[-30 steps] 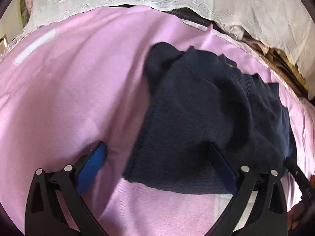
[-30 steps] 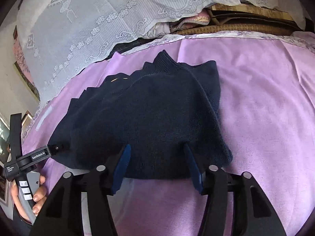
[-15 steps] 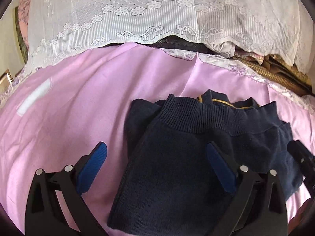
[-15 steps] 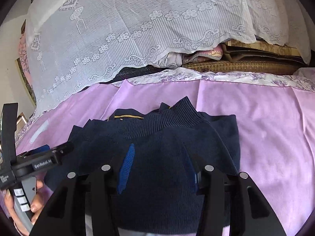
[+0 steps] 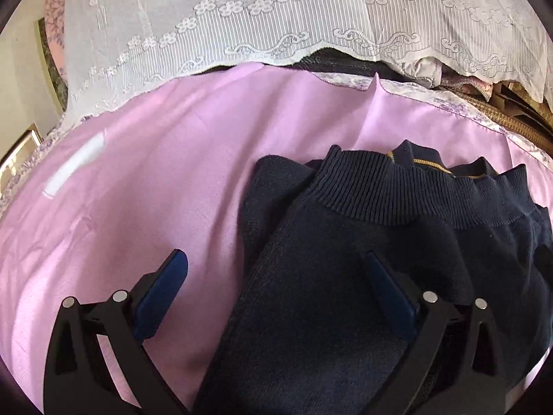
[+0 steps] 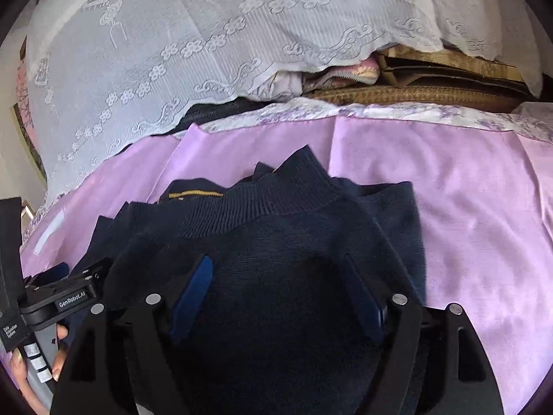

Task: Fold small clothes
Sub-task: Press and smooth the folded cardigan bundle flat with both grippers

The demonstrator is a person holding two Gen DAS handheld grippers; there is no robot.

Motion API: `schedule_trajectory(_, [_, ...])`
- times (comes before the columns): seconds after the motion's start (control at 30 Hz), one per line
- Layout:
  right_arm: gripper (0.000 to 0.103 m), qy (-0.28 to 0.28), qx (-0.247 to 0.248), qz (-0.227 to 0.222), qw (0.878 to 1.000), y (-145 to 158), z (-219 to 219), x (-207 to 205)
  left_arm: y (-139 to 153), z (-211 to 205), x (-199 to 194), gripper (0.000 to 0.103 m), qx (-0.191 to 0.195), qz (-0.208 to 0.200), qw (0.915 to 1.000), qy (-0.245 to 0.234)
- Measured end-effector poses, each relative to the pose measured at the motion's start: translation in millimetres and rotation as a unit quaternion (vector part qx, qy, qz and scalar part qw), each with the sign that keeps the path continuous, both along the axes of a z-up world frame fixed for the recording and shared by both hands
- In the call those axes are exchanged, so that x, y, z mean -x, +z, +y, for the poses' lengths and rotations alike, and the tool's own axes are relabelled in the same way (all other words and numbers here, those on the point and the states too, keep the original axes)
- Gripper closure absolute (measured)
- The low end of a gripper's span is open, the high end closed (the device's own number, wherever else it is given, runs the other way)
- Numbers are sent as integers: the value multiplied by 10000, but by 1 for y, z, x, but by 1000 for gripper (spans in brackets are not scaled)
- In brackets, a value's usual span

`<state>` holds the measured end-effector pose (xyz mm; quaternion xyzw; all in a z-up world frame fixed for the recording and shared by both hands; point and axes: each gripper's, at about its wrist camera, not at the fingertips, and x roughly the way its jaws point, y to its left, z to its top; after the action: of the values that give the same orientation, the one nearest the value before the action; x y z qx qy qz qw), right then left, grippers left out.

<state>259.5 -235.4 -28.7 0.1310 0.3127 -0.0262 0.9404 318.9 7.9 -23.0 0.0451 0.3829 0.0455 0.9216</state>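
- The folded navy knit sweater lies on the lilac sheet, ribbed hem facing the lace curtain.
- The left tool is spread, one pad over the sheet, the other over the sweater.
- The right tool is spread above the sweater.
- "GenRobot.AI" is printed on the left tool's body.

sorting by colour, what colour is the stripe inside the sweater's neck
Mustard yellow stripe on the navy sweater, clearest in the right wrist view.
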Motion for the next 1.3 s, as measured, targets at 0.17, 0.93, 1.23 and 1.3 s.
schedule_trajectory(0.17, [22,114,-17,116,9999,-3,4,16,11,-5,25,4,-191,-293,9994,-57])
schedule_trajectory(0.93, [4,444,815,875,9918,-17,33,38,-5,-2,49,4,-343,8,9992,-199])
schedule_trajectory(1.23, [4,202,820,533,9950,-8,28,59,-2,-4,69,4,-621,-130,9978,-171])
schedule_trajectory(1.3, [4,85,765,280,9966,-2,24,66,3,-5,75,4,-663,-293,9972,-162])
